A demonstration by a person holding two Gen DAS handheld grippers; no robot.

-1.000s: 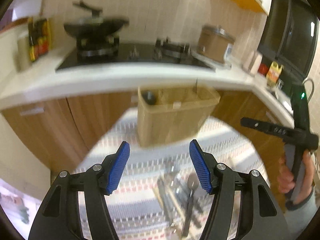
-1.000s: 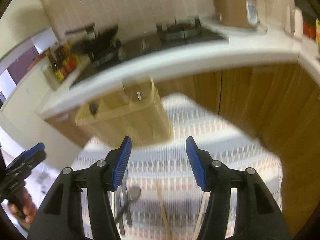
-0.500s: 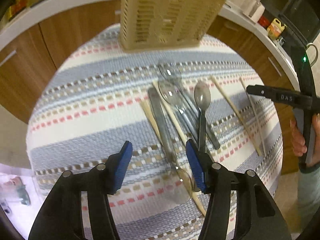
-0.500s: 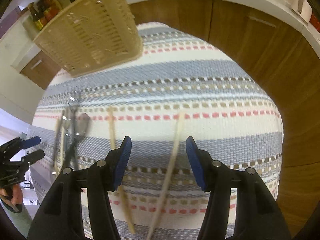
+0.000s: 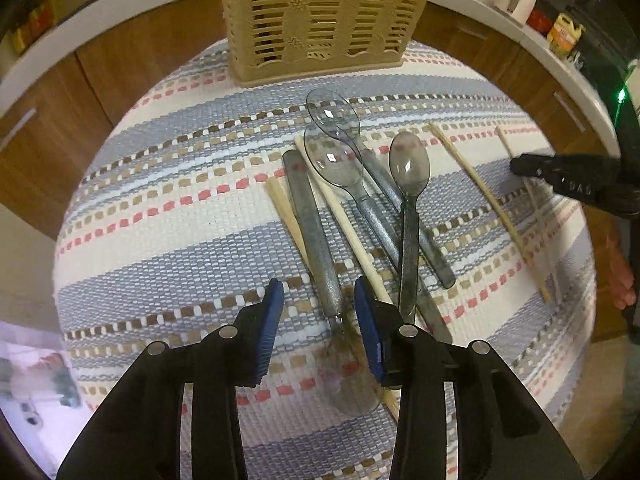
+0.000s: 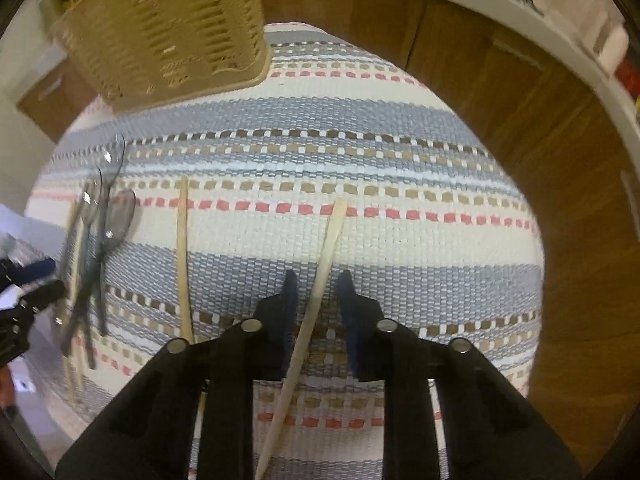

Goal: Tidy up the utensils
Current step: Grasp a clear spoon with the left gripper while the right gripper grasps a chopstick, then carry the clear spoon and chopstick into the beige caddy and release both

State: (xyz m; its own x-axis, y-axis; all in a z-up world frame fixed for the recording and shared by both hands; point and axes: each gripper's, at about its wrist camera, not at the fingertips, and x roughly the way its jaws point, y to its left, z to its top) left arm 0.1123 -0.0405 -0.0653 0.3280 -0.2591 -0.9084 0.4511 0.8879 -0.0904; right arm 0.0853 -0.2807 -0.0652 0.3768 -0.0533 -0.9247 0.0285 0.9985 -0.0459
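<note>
Several grey plastic spoons (image 5: 404, 184) and wooden chopsticks lie in a pile on a striped cloth (image 5: 160, 184). My left gripper (image 5: 318, 300) is open, low over the cloth, its fingers on either side of one grey spoon handle (image 5: 320, 248). My right gripper (image 6: 316, 284) is open, its fingers on either side of a pale chopstick (image 6: 326, 256). A second chopstick (image 6: 183, 256) lies to its left. A tan slotted utensil basket (image 5: 320, 16) stands at the cloth's far edge, also in the right wrist view (image 6: 168, 28).
Wooden cabinet doors (image 6: 540, 128) and a white counter edge (image 5: 80, 32) ring the clothed table. The right gripper shows at the right of the left wrist view (image 5: 568, 176). The spoon pile shows at the left of the right wrist view (image 6: 96, 240).
Both grippers have tilted down from the kitchen counter and dropped close to the cloth. Both jaws have narrowed, the left around a spoon handle, the right around a chopstick.
</note>
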